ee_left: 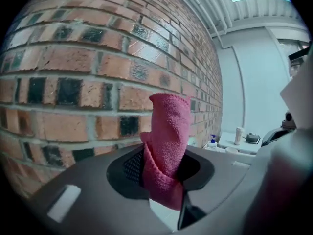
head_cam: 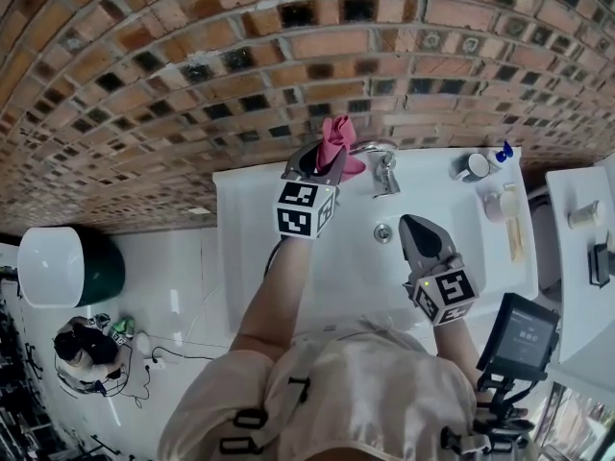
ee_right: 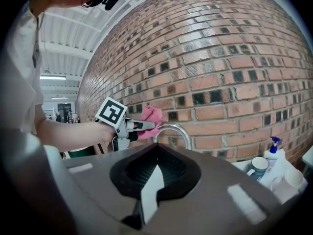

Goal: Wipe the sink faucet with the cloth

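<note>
Pink cloth (head_cam: 335, 140) is sitting clamped in the left gripper (head_cam: 323, 161), just beside the faucet (head_cam: 383, 166) spout at its nine o'clock. The right gripper (head_cam: 413, 227), jaws together and empty, is hovering over the sink (head_cam: 259, 257) at the faucet's five o'clock.

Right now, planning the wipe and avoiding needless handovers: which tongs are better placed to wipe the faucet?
Left. The left tongs clamp the pink cloth beside the faucet; the right tongs hold nothing, farther from it.
</note>
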